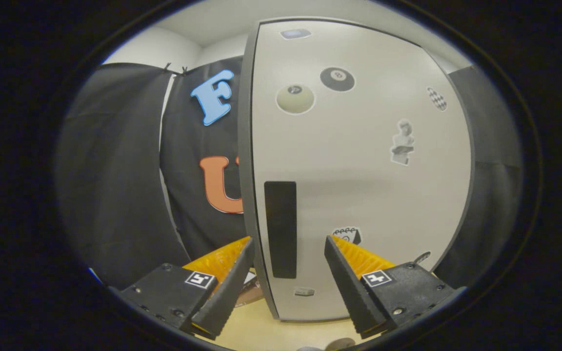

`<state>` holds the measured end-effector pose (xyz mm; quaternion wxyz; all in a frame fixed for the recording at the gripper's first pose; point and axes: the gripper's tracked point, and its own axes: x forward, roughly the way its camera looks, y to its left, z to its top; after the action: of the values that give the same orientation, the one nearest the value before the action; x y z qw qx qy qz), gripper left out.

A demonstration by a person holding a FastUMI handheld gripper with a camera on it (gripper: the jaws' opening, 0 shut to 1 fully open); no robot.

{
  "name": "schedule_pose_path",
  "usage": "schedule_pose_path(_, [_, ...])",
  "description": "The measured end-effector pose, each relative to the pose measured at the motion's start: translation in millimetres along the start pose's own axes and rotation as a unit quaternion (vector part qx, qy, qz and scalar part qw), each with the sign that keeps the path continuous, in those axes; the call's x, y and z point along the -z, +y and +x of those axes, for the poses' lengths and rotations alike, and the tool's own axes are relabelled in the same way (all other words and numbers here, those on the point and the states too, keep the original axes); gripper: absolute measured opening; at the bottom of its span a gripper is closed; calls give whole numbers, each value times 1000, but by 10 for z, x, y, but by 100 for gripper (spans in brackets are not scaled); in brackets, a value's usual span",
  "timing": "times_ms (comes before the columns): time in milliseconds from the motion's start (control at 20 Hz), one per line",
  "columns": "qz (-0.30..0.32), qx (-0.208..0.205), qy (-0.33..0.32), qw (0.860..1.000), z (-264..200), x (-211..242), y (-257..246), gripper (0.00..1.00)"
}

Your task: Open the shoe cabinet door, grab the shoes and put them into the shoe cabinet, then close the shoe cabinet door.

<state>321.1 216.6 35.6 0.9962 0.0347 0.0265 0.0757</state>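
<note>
- My gripper (288, 248) sits at the bottom centre of the frame with its fingers spread wide, and nothing is held between them.
- The shoe cabinet door (359, 170) fills the centre and right of the frame, a pale panel standing upright just ahead of the fingers.
- The door's left edge (247, 146) runs from the top of the frame down to a point between my two fingers, so the left finger (227, 278) lies to the left of that edge and the right finger (347, 278) lies in front of the door face.
- A dark rectangular handle strip (281, 229) sits on the door close to that left edge, in the lower centre of the frame, right in the gap between the fingers.
- I cannot tell from here whether either finger touches the door.
- Stickers dot the door: a black billiard ball (337, 79) and a pale ball (295, 99) in the upper centre, a small bust figure (402, 142) at centre right, and a notepad sticker (347, 235) low down near the right finger.
- The black cloth wall (115, 170) hangs on the left of the frame, behind the door.
- A light tan floor (261, 331) shows at the bottom of the frame, under the door's lower edge.
</note>
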Motion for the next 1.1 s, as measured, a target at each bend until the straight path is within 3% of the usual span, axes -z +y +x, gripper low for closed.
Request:
schedule_pose_path(100, [0,0,3,1000,108,-2,26,89])
schedule_pose_path(350, [5,13,14,1000,201,53,34,50])
schedule_pose_path(450, [3,16,14,1000,206,64,20,40])
schedule_pose_path(1100, [-19,-50,22,998,-346,140,-48,29])
